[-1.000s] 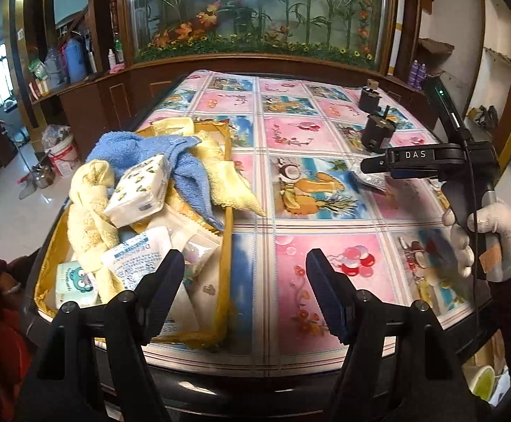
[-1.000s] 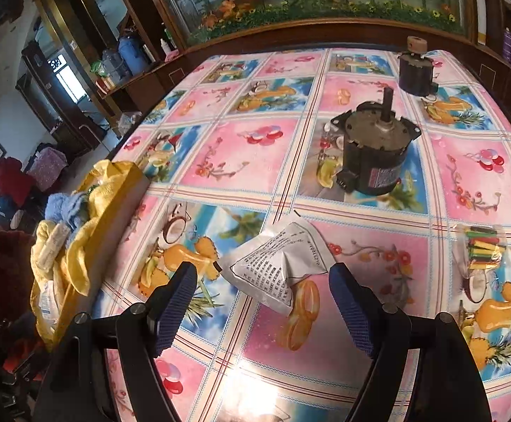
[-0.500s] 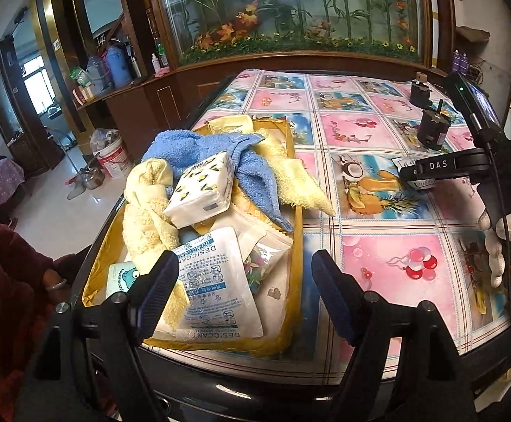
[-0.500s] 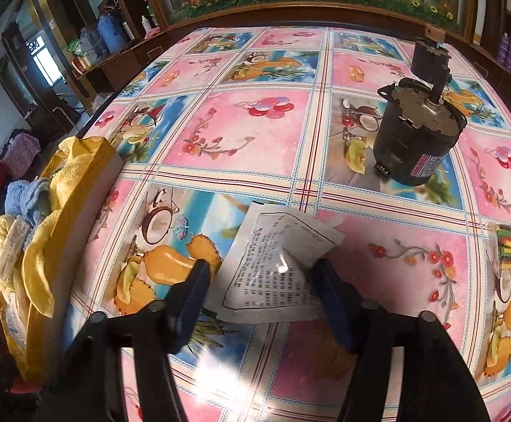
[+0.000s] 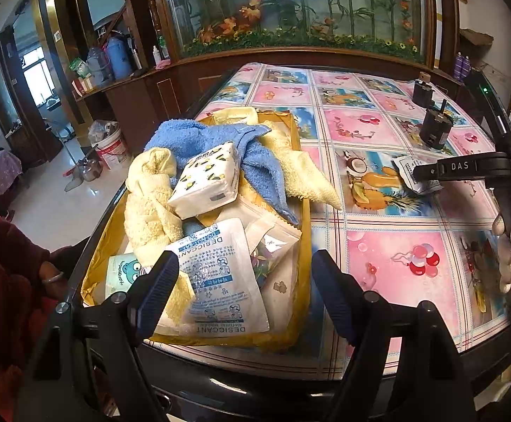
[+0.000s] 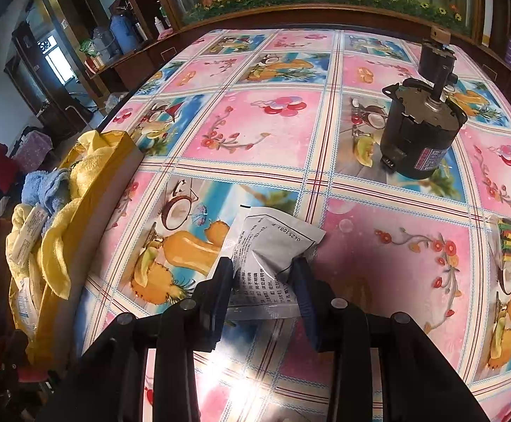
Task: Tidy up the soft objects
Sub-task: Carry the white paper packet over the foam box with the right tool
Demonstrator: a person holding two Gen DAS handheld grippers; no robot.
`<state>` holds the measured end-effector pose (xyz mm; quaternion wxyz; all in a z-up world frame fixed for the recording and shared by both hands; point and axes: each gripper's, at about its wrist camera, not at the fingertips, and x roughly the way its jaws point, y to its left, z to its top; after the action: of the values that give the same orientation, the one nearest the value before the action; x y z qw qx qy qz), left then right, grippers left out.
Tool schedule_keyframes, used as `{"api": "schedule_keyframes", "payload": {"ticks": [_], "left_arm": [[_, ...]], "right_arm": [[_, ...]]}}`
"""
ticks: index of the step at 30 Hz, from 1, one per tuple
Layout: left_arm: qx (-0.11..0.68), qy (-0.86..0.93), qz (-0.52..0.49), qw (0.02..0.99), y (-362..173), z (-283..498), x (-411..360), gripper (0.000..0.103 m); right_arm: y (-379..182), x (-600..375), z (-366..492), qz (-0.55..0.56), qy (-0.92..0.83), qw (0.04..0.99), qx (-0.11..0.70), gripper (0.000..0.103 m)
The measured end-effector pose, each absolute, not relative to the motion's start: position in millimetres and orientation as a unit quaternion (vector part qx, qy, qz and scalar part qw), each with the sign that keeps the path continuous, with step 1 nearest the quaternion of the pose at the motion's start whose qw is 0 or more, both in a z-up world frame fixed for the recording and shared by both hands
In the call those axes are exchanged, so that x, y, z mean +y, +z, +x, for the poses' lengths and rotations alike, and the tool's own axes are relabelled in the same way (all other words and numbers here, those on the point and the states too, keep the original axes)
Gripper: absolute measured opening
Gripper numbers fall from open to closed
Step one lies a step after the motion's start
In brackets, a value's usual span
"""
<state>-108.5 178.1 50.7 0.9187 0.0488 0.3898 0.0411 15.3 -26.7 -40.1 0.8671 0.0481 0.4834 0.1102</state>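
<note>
My right gripper (image 6: 264, 281) has dropped from hovering wide open over the white sachet (image 6: 273, 246) and its jaws are closing, now squeezing the crumpling packet.

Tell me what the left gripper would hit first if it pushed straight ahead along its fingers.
Likely the white desiccant packet lying on top in the yellow tray, just ahead of the open left gripper. Depth is hard to judge through the fisheye.

Open tablecloth (image 6: 255, 133) all round; only two motors (image 6: 419, 133) beyond.
</note>
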Motion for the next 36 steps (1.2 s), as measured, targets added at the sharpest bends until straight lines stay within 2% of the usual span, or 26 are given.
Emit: {"api": "schedule_keyframes", "payload": {"ticks": [12,19,27,36], "left_arm": [[0.388,0.032,0.027,0.921,54.7,-112.2,191.2,0.078],[0.352,0.066,-0.014,0.933,73.1,-120.4,237.0,0.078],[0.366,0.116,-0.061,0.922,58.5,-121.8,286.3,0.078],[0.38,0.12,-0.07,0.915,50.4,-121.6,292.1,0.078]], "right_arm": [[-8.2,-78.5,-24.3,0.1,0.113,0.883,0.443,0.036],[22.7,-153.9,-68.3,0.175,0.078,0.901,0.39,0.037],[40.6,-227.4,-115.3,0.25,0.028,0.908,0.334,0.037],[20.1,-204.3,-118.6,0.268,0.082,0.894,0.348,0.037]]}}
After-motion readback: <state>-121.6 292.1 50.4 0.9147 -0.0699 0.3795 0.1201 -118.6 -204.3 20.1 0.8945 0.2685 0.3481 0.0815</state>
